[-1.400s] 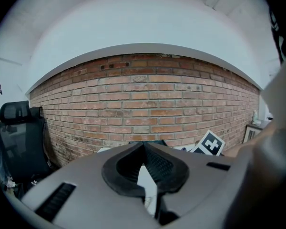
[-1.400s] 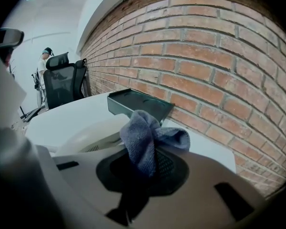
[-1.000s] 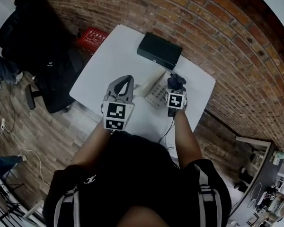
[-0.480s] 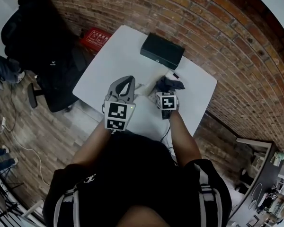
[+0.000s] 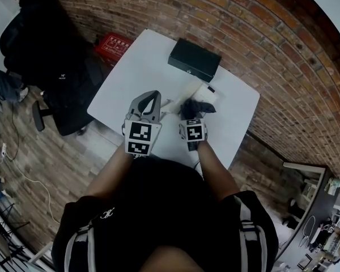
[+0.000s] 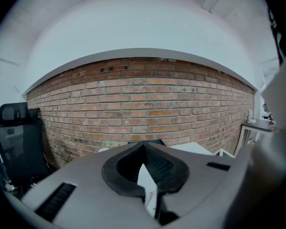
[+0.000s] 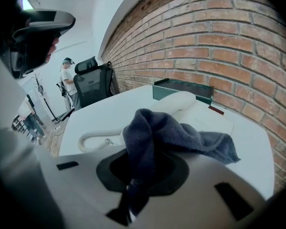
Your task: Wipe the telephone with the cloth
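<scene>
Place: an office, from where I stand
Walls: bare brick wall (image 5: pixel 260 33)
Furniture: white tabletop (image 5: pixel 139 67), black swivel chair (image 5: pixel 39 44)
Desk gear: corded telephone (image 7: pixel 181 101)
Underfoot: wood-plank floor (image 5: pixel 56 163)

text | none readable — white print on red box (image 5: pixel 114 45) too small

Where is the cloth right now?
In the right gripper view, the cloth is clamped in the right gripper, bunched just in front of the telephone.
</scene>
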A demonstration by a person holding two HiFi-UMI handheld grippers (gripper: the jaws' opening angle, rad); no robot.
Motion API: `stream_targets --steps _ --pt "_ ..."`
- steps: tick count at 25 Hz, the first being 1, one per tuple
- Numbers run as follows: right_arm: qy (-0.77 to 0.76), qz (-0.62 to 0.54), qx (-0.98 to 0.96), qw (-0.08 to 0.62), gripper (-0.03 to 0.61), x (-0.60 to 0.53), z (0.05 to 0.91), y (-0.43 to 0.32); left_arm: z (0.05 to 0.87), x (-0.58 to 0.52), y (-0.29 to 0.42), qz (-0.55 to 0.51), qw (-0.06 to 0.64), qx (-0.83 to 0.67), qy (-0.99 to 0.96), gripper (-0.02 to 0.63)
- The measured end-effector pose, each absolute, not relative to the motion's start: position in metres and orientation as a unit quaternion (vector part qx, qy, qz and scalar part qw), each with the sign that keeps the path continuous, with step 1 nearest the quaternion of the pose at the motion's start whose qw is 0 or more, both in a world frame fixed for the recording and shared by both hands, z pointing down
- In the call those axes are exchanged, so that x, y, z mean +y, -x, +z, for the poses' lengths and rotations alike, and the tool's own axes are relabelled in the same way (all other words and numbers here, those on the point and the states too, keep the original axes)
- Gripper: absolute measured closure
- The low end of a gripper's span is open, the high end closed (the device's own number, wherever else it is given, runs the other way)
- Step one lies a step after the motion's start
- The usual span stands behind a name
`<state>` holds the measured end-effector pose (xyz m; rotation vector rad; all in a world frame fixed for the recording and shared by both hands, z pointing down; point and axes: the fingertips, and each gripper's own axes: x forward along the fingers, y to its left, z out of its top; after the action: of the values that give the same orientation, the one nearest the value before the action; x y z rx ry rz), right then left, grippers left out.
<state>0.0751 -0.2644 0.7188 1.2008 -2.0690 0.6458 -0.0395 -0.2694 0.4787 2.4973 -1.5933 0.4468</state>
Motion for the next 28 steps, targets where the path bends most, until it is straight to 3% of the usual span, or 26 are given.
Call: stream_targets --steps 10,28 --pt "-0.436 0.257 -0.798 0.327 0.558 -0.228 0.729 -0.075 0.481 -0.274 0.023 0.146 0.073 -0.511 -0.844 0.617" --pt "-0.589 0.303 -0.7 0.267 0.558 -0.261 0.715 -0.183 0.488 -0.276 0.018 0.151 0.076 -0.503 -0.847 0.617"
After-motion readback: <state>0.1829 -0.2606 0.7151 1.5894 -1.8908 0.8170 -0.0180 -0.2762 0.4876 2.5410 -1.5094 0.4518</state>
